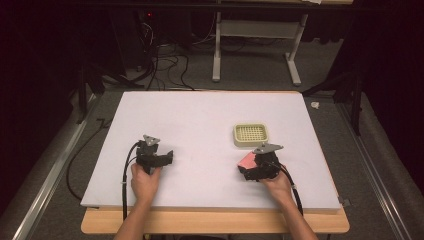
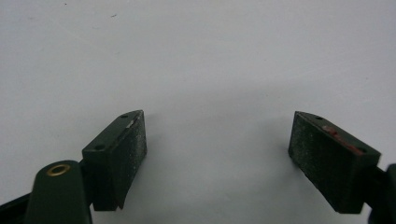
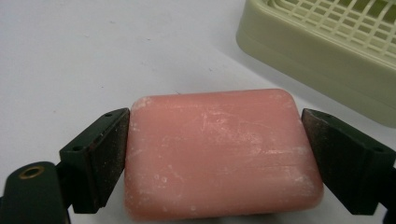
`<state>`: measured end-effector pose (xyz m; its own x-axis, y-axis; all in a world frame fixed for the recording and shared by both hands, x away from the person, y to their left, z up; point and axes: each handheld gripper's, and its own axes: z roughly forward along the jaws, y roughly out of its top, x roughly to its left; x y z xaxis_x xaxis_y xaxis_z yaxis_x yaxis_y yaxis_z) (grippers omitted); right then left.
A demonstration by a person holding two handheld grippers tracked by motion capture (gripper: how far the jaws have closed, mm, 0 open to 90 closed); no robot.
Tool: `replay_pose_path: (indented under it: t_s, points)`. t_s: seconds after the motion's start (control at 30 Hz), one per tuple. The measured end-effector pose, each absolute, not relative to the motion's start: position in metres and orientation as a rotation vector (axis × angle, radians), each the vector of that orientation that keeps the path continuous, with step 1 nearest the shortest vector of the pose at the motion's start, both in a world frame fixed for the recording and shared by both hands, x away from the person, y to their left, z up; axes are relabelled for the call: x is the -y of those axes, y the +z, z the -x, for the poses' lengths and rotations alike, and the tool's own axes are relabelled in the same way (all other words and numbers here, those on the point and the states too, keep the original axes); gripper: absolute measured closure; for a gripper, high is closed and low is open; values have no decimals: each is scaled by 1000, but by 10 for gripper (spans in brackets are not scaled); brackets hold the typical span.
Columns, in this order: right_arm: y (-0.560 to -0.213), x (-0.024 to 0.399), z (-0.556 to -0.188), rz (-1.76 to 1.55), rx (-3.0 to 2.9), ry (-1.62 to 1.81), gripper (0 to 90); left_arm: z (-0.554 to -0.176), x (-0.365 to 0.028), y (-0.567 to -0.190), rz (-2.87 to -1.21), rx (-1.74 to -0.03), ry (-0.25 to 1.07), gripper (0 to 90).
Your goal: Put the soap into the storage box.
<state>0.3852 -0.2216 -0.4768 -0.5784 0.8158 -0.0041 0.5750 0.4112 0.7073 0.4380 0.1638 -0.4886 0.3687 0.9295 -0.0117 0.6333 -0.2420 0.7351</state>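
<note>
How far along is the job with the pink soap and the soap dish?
Done: the right tool has its jaws closed on the pink rectangular soap bar. In hand: the bar sits close beside the pale green plastic soap dish, whose slotted grid is bare. Left: probably setting the bar on that grid. The left tool is open over the white table.

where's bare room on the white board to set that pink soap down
Bare board lies between the left gripper and the right gripper holding the pink soap bar, and across the far half of the white board. Crowded only around the cream slotted soap dish.
</note>
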Motion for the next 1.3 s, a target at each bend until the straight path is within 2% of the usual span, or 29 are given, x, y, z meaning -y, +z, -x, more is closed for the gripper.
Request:
replay_pose_path:
  t_s: [1.3]
  points:
    - [-484,219,-385,-1218,-2320,937,136,-438,-164,-489,-1971,-1349,575,198]
